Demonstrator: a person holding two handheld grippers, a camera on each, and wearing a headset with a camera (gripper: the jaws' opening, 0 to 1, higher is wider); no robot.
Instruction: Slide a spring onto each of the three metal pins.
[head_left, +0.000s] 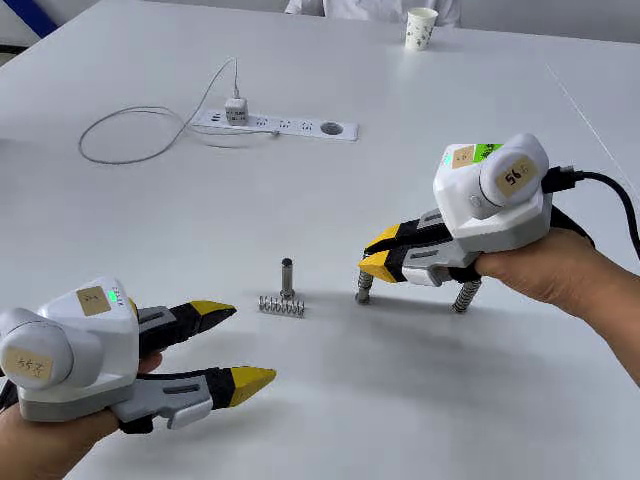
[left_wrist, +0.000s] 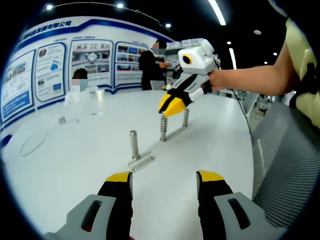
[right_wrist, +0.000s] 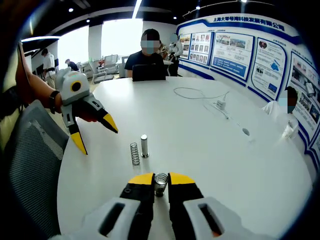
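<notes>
A bare metal pin (head_left: 287, 278) stands upright mid-table, and a loose spring (head_left: 281, 306) lies flat just in front of it. To its right, a second pin (head_left: 364, 287) carries a spring (right_wrist: 160, 183). My right gripper (head_left: 374, 253) is shut on that spring near the pin's top. A third pin (head_left: 466, 294), wearing a spring, stands under the right gripper's body. My left gripper (head_left: 238, 345) hovers open and empty at the near left, pointing at the bare pin (left_wrist: 134, 145) and the loose spring (left_wrist: 141, 161). The right gripper (left_wrist: 172, 106) shows over the sprung pin (left_wrist: 163, 129).
A white power strip (head_left: 290, 125) with a charger and a looped cable (head_left: 120, 135) lies at the far left-middle. A paper cup (head_left: 421, 28) stands at the far edge. People sit beyond the table, and a mesh chair (left_wrist: 285, 165) stands beside it.
</notes>
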